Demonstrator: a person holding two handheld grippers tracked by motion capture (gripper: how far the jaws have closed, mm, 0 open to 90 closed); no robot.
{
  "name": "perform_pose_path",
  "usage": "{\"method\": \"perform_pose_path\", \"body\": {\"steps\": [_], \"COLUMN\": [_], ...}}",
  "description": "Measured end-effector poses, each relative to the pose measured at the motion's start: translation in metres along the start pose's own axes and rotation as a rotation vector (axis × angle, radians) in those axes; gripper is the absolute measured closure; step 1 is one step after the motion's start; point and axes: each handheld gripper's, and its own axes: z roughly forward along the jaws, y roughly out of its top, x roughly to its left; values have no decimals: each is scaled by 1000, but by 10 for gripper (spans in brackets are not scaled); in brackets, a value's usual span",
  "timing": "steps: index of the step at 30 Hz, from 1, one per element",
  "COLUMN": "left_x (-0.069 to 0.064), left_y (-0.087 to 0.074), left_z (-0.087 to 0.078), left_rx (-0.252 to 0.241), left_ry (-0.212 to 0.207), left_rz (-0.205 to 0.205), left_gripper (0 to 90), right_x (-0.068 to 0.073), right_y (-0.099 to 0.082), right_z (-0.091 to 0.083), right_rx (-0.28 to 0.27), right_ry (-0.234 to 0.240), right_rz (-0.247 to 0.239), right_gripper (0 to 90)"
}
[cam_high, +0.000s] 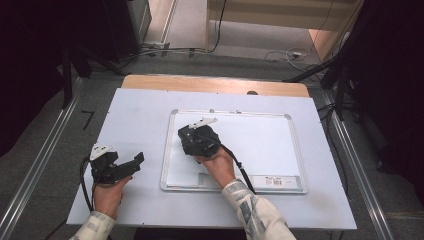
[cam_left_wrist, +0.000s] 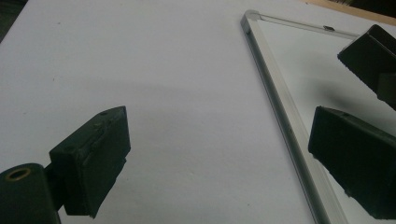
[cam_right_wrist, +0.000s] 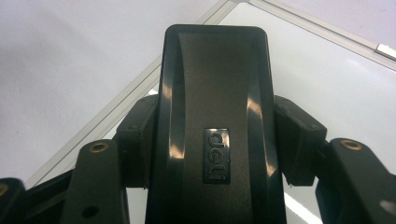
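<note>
A white whiteboard (cam_high: 260, 145) with a silver frame lies flat in the middle of the table. My right gripper (cam_high: 196, 139) hovers over its left part, shut on a black Deli board eraser (cam_right_wrist: 215, 93). The eraser stands between the two pads (cam_right_wrist: 299, 140), above the board's surface (cam_right_wrist: 336, 88). My left gripper (cam_high: 131, 167) rests on the white table cover to the left of the board. Its jaws stand wide open with nothing between them (cam_left_wrist: 224, 158), and the board's frame (cam_left_wrist: 280, 102) runs past the right jaw.
A white sheet (cam_high: 140, 115) covers the wooden table, whose far edge (cam_high: 215, 84) shows bare. A barcode label (cam_high: 276, 181) sits at the board's near right corner. Metal rails (cam_high: 350, 150) flank the table, and cables (cam_high: 290, 54) lie on the floor beyond.
</note>
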Motion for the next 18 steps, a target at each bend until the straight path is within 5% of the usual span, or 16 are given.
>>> {"method": "perform_pose_path", "body": {"steps": [18], "left_x": [1], "left_y": [-1], "left_z": [0], "left_rx": [3], "left_ry": [3], "left_rz": [0], "left_gripper": [62], "right_x": [-17], "right_y": [-2], "right_z": [-15], "right_rx": [-22], "right_ry": [-33], "right_rz": [21], "right_gripper": [374]}}
